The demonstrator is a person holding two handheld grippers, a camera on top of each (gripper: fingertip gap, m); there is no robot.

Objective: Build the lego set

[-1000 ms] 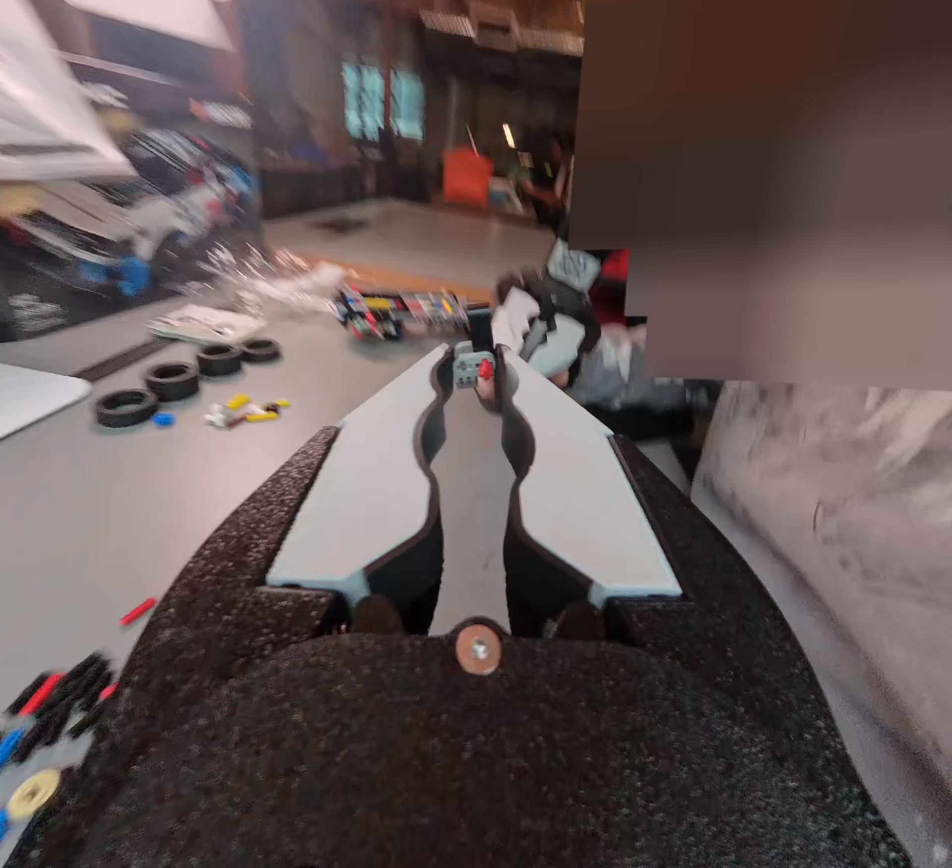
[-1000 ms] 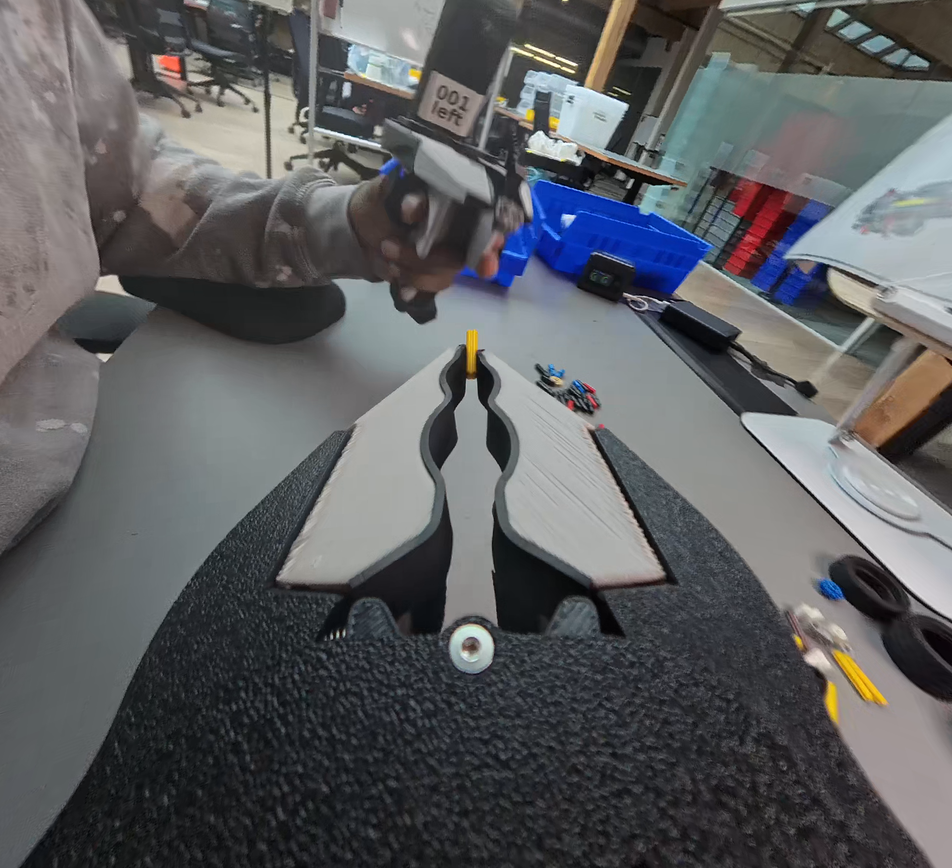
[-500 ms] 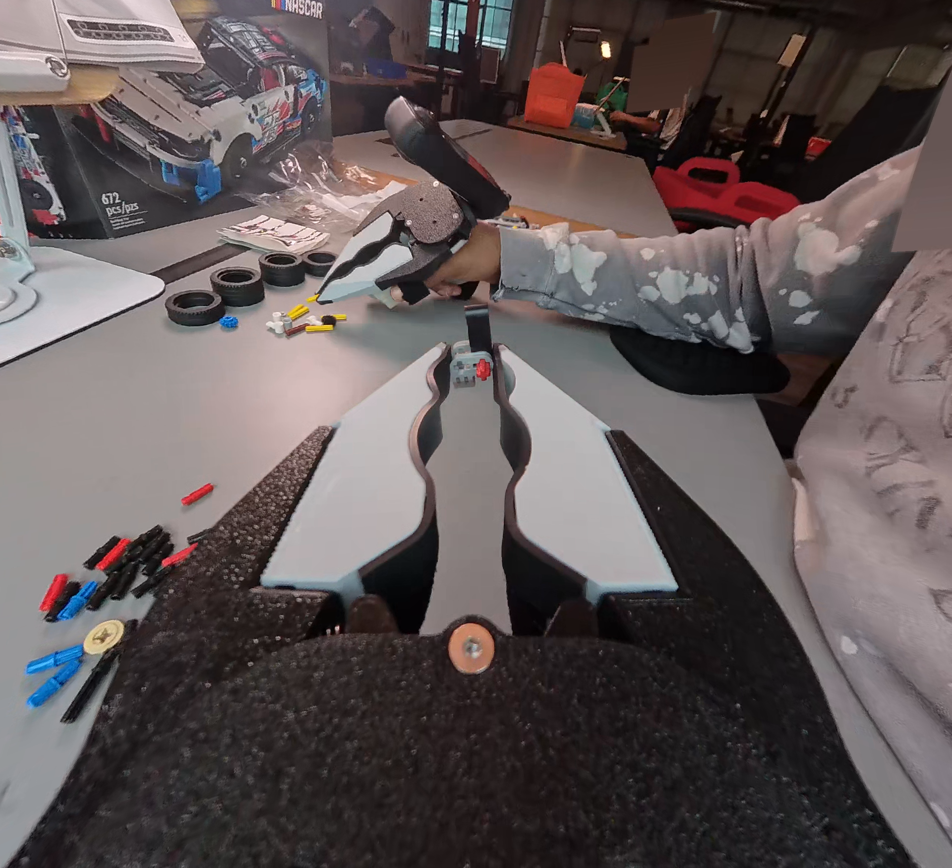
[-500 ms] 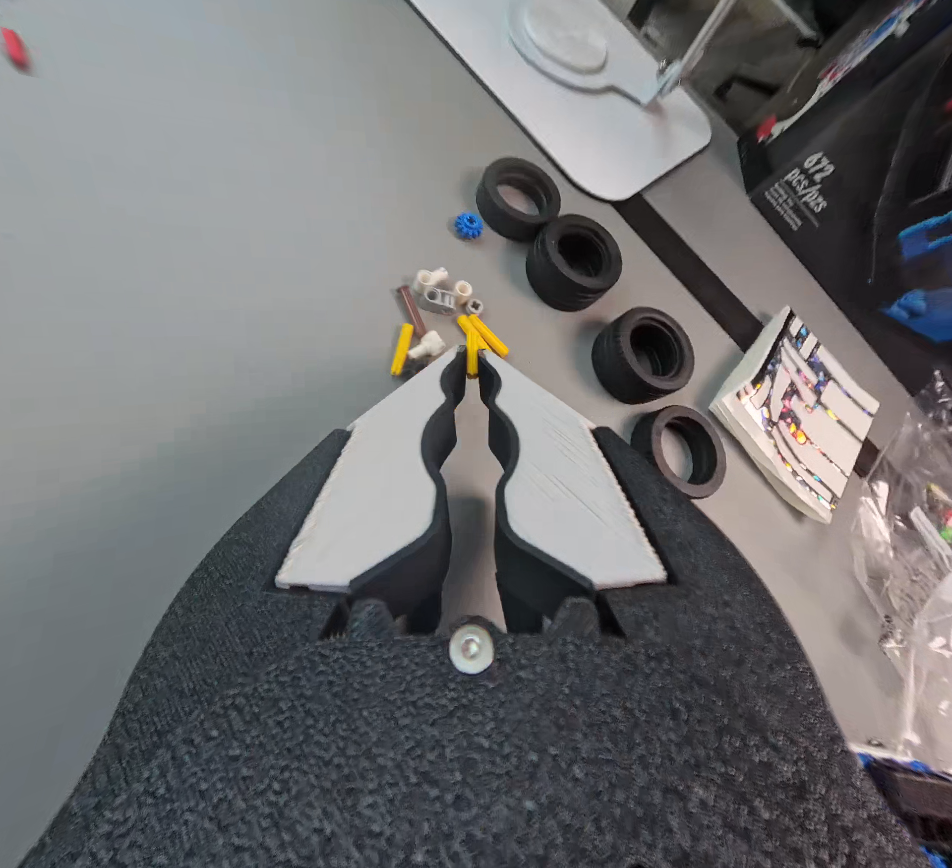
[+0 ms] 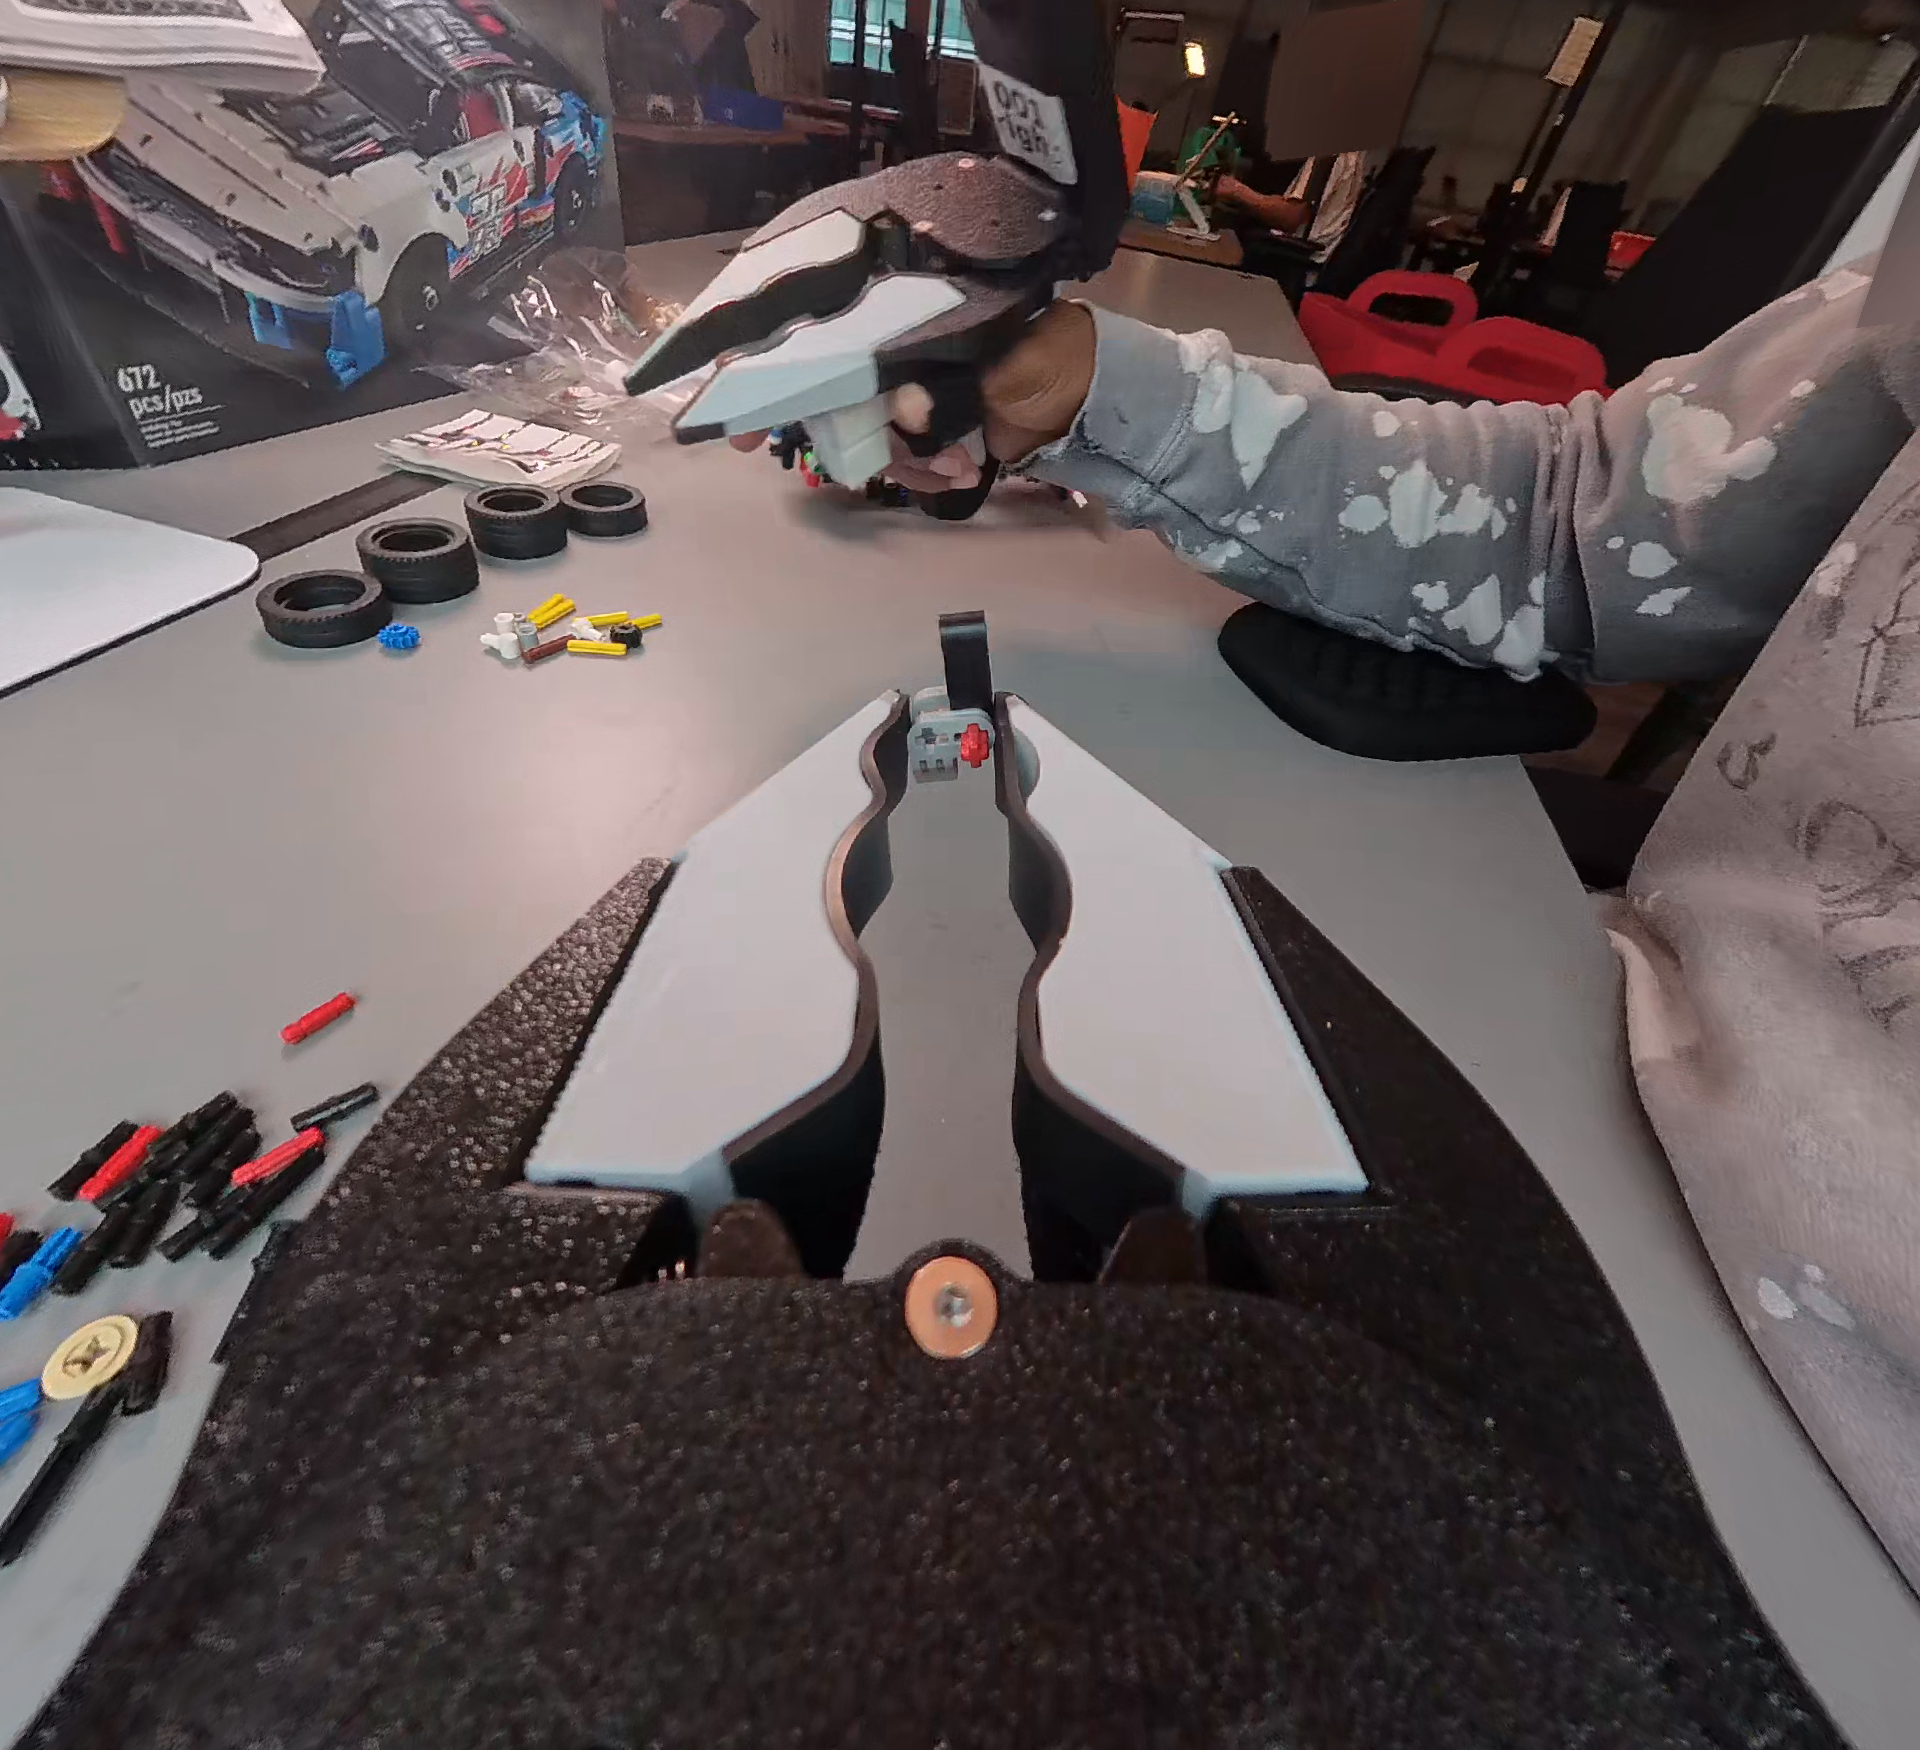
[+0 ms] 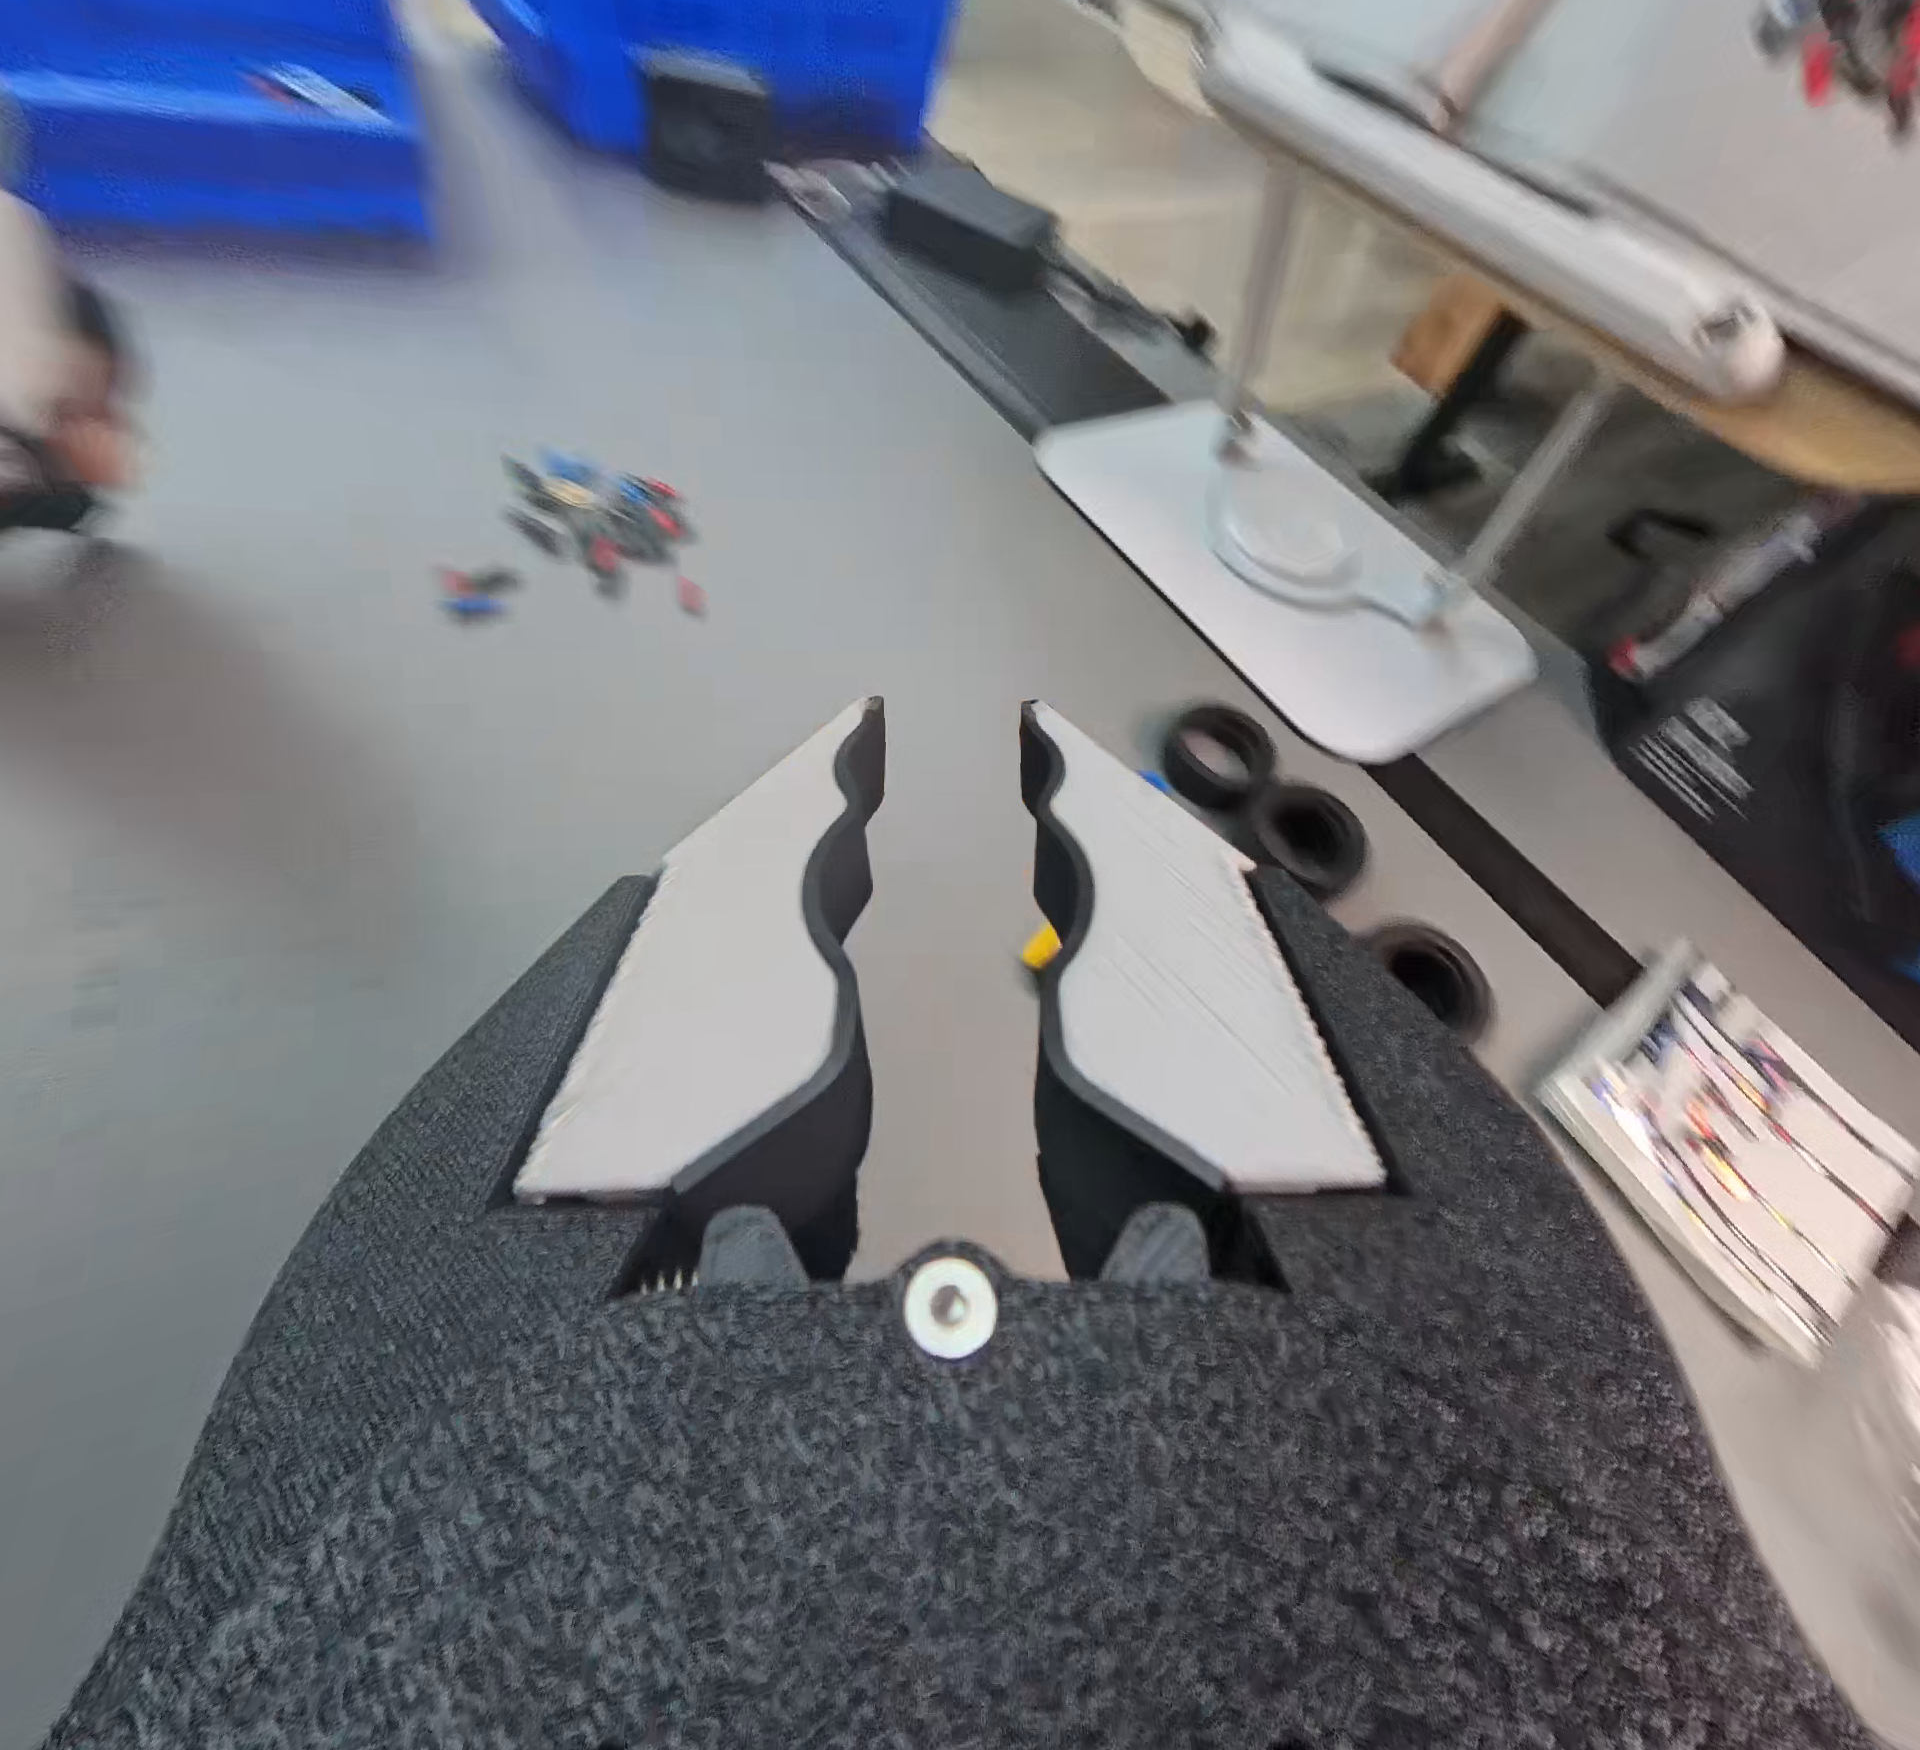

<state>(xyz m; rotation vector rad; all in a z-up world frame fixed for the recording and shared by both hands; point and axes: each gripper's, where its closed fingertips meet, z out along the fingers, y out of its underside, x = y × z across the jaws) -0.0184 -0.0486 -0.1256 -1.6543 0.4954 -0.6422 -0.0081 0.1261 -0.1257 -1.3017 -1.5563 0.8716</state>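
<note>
My left gripper (image 5: 948, 713) is shut on a small grey Lego assembly (image 5: 940, 739) with a red pin and a black piece standing up from it, held above the grey table (image 5: 520, 817). My right gripper (image 6: 953, 711) is open and empty. It also shows in the left wrist view (image 5: 657, 410), held in the air above the loose small parts (image 5: 571, 635). A yellow piece (image 6: 1039, 948) shows below the right finger's inner edge. I cannot tell whether it lies on the table.
Several black tyres (image 5: 416, 547) lie in a row by the Lego box (image 5: 260, 142) and a sticker sheet (image 5: 499, 448). A pile of black, red and blue pins (image 5: 156, 1170) lies front left. A stand's white base (image 6: 1288, 578) and blue bins (image 6: 208, 38) stand farther off. Some 20 cm of space lies between my two pairs of fingers.
My right gripper has opened and let go of the yellow piece, then lifted and swung away from the small parts. My left gripper still holds the grey assembly.
</note>
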